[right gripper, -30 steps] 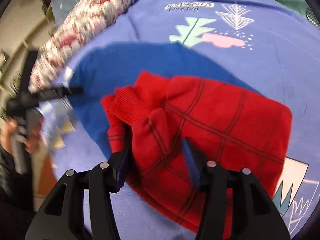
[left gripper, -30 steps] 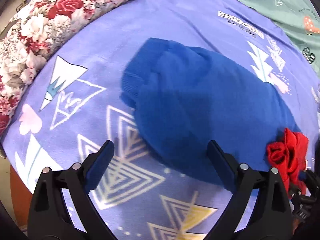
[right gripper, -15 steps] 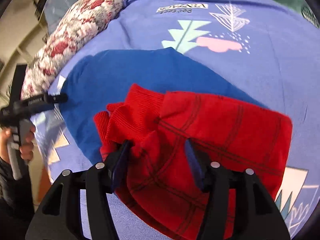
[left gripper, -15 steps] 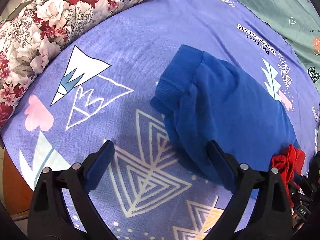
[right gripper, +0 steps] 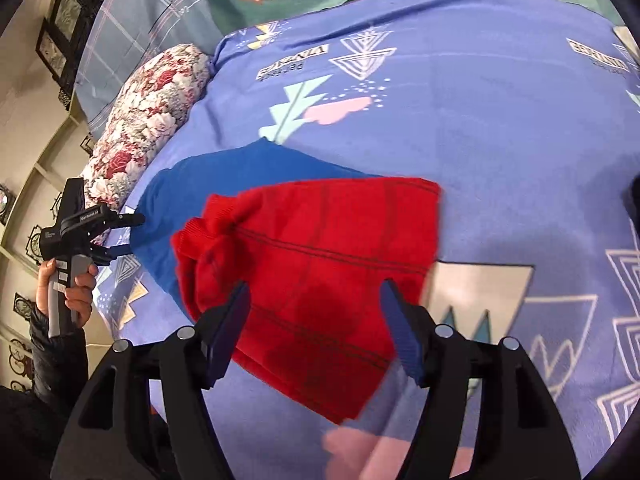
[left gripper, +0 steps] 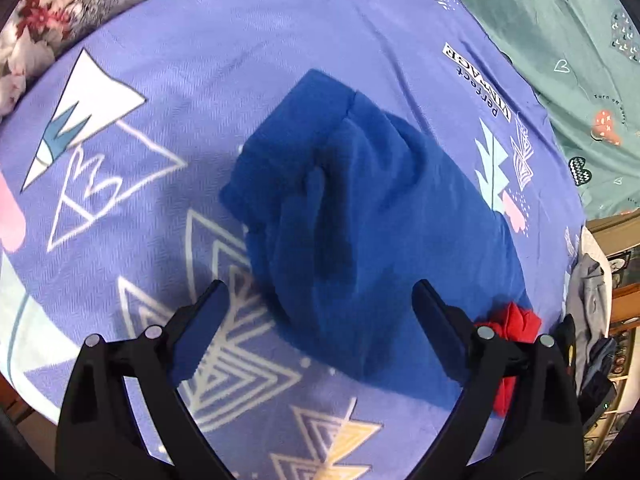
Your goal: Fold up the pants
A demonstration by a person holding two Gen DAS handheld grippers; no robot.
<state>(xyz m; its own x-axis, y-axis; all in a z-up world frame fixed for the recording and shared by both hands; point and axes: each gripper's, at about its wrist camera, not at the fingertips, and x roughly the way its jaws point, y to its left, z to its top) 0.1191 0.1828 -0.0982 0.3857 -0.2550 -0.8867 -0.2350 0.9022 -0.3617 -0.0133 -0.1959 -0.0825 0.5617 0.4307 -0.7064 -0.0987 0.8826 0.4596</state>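
Note:
Folded pants lie on a purple patterned blanket (left gripper: 200, 60). The blue half (left gripper: 360, 220) fills the middle of the left wrist view; the red half (right gripper: 320, 264) with dark grid lines lies folded over it in the right wrist view, its cuffs bunched at the left. A red bit (left gripper: 516, 324) shows by the right finger in the left wrist view. My left gripper (left gripper: 316, 320) is open and empty, just above the blue cloth's near edge. My right gripper (right gripper: 316, 320) is open and empty over the red cloth. The left gripper also shows in the right wrist view (right gripper: 120, 232), beside the blue part (right gripper: 224, 184).
A floral pillow (right gripper: 148, 120) lies along the blanket's far left edge. A green sheet (left gripper: 560, 40) with hearts lies beyond the blanket. Clothes (left gripper: 588, 292) hang by shelves at the right.
My right gripper has opened, let go of the red cloth and pulled back; the red half now lies flatter. My left gripper has shifted a little, still open.

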